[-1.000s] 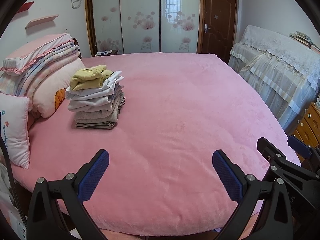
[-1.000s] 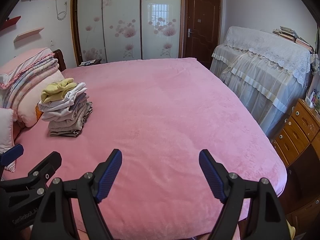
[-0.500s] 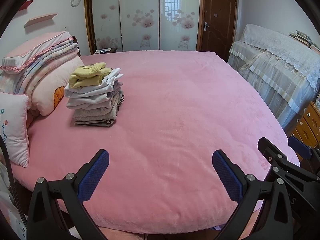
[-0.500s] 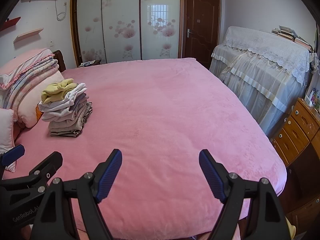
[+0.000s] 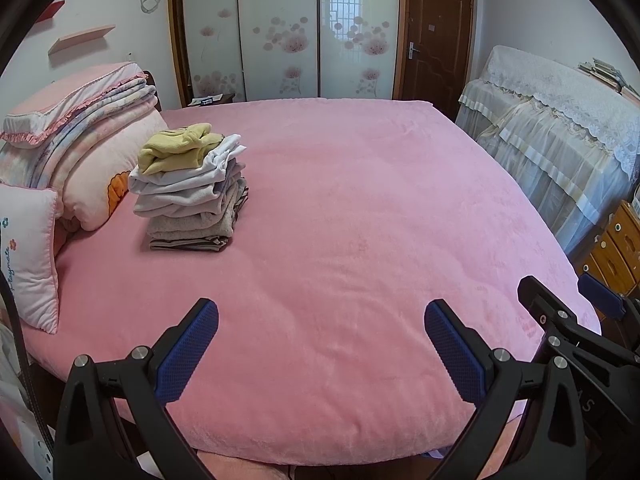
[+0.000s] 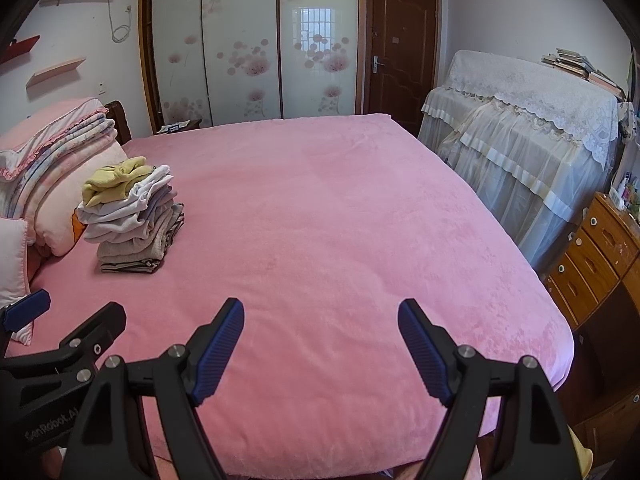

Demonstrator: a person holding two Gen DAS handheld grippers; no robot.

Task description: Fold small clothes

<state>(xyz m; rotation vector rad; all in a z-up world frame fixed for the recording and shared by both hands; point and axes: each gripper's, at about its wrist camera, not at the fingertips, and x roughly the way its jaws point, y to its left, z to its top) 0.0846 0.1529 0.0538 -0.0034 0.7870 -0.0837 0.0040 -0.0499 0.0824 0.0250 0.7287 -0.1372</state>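
A stack of folded small clothes [image 5: 190, 188], grey and white with a yellow piece on top, sits on the pink bed [image 5: 340, 220] at the far left; it also shows in the right wrist view [image 6: 130, 216]. My left gripper [image 5: 320, 344] is open and empty above the bed's near edge. My right gripper [image 6: 320, 344] is open and empty beside it, to the right. Each gripper shows at the edge of the other's view. No loose garment lies on the bed.
Pillows and folded quilts [image 5: 72, 136] lie at the bed's left end. A lace-covered piece of furniture [image 6: 528, 132] and a wooden dresser [image 6: 596, 256] stand to the right. Sliding wardrobe doors [image 5: 280, 32] and a brown door [image 5: 434, 36] are behind.
Both views have shifted only slightly; the grippers stay open over the near edge of the bed. The clothes stack has not moved.
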